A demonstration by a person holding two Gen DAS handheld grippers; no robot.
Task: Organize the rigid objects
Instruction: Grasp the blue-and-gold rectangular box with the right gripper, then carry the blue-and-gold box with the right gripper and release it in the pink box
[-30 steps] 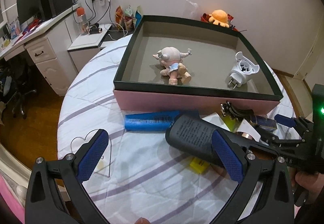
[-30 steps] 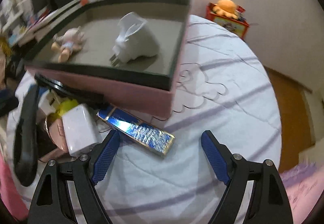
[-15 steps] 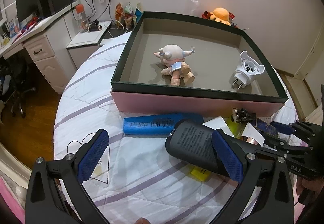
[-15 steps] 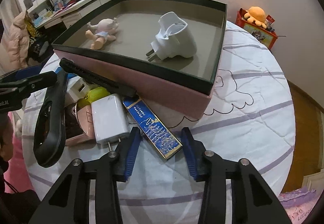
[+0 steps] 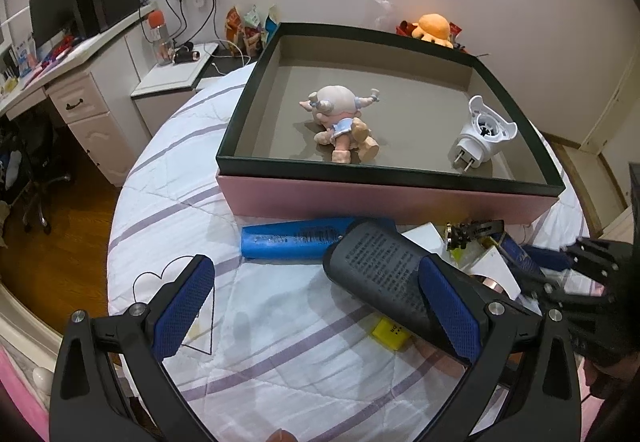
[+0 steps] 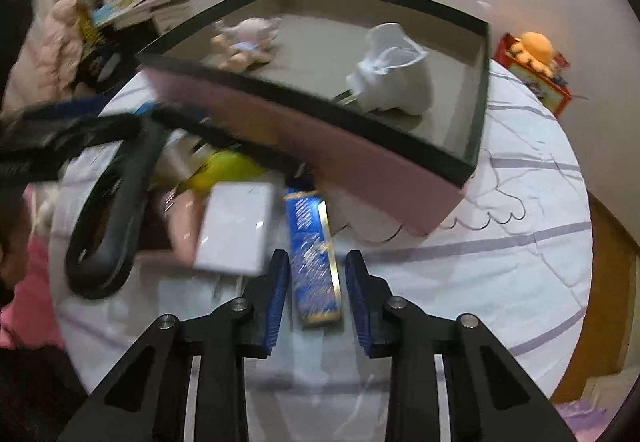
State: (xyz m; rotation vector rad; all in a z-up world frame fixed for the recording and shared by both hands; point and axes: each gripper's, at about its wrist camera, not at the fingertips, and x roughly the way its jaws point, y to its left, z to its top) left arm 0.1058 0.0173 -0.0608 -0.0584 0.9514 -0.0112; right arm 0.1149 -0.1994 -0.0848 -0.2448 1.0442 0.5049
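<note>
The right gripper (image 6: 316, 294) had its jaws narrowed around the flat blue-and-gold foil box (image 6: 314, 254), lying just outside the pink, dark-rimmed tray (image 6: 384, 158); firm contact could not be confirmed. The left gripper (image 5: 316, 306), jaws wide and empty, hovered near that tray, apparently waiting.

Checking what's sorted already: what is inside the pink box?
Inside the pink box: a small doll and a white plug adapter. The near wall hides a strip of floor.
</note>
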